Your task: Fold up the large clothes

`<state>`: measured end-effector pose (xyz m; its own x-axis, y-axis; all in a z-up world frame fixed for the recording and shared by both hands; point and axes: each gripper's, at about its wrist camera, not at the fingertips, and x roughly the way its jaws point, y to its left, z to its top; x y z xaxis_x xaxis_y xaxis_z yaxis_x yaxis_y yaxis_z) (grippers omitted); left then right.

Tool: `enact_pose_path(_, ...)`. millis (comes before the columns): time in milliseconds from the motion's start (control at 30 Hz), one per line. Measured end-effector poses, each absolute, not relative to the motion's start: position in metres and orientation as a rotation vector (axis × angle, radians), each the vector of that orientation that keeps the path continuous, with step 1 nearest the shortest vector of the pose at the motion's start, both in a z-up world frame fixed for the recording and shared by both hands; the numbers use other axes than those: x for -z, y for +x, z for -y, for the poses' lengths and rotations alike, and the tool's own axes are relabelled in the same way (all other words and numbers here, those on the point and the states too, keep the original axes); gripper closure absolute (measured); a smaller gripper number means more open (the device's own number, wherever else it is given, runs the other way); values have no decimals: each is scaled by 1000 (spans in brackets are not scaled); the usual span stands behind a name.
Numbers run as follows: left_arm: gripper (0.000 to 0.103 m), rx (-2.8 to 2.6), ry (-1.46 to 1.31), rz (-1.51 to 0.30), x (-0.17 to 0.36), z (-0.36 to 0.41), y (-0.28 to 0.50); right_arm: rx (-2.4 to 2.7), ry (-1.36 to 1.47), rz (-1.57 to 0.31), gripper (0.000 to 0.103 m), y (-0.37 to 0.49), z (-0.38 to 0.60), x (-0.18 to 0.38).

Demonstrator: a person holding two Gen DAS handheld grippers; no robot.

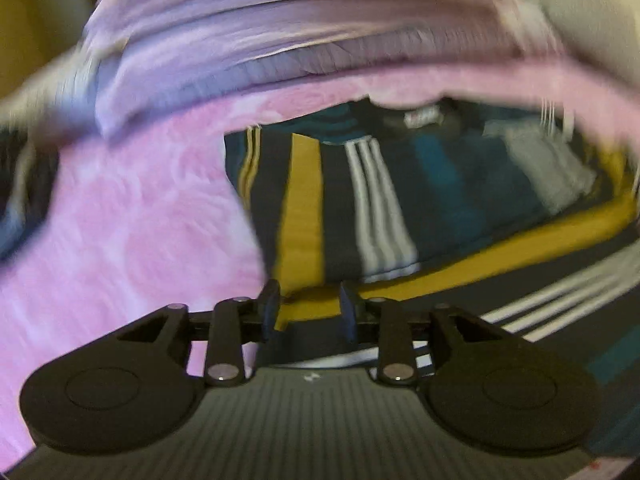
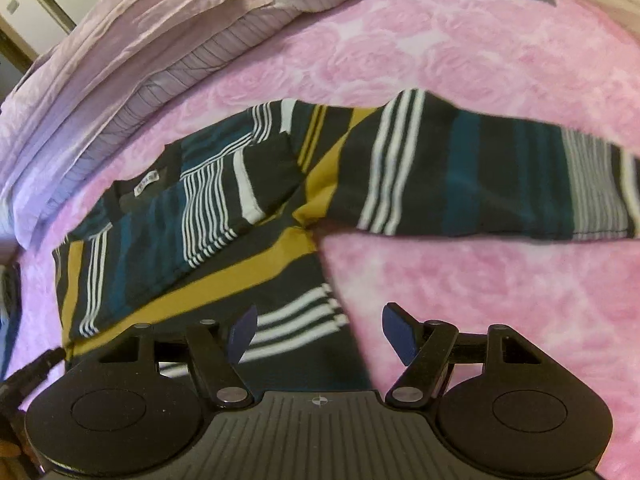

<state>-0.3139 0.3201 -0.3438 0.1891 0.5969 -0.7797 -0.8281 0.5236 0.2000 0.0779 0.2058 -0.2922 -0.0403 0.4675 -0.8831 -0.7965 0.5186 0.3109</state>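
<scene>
Spread on a pink rose-patterned blanket (image 2: 460,56): a striped garment (image 2: 248,208) in black, teal, mustard and white, one sleeve folded across its body, the other sleeve (image 2: 500,176) stretched out flat ahead of the right fingers and off to their right.

Left gripper (image 1: 308,308) clenched on a fold of the striped garment (image 1: 360,200), a mustard band of cloth pinched between the two blue pads (image 1: 347,312) and hanging just below them. Beyond the left fingers, the folded body of the garment with its neck label (image 1: 424,118) at the far edge; to their left, bare pink blanket (image 1: 132,220). View heavily blurred.

Right gripper (image 2: 320,334) released, jaws set wide apart, nothing between them. Left pad (image 2: 242,334) over the garment's lower edge with its three white stripes; right pad (image 2: 400,334) over bare blanket. Whether the pads touch the cloth cannot be told.

Far beyond both pairs of fingers, along the blanket's far edge, a heap of pale lilac bedding (image 2: 132,44) with fine dark stripes, also seen smeared in the left view (image 1: 256,32). Neck label (image 2: 147,182) ahead of the right fingers, to their left.
</scene>
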Motion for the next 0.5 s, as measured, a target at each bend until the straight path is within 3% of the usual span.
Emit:
enact_pose_path(167, 71, -895, 98, -1121, 384, -314, -297, -1039, -299, -1265, 36, 73, -222, 306)
enact_pose_path(267, 93, -851, 214, -1149, 399, -315, -300, -1023, -317, -1270, 36, 73, -220, 312)
enact_pose_path(500, 97, -898, 215, -1167, 408, -316, -328, -914, -324, -1253, 36, 93, -199, 322)
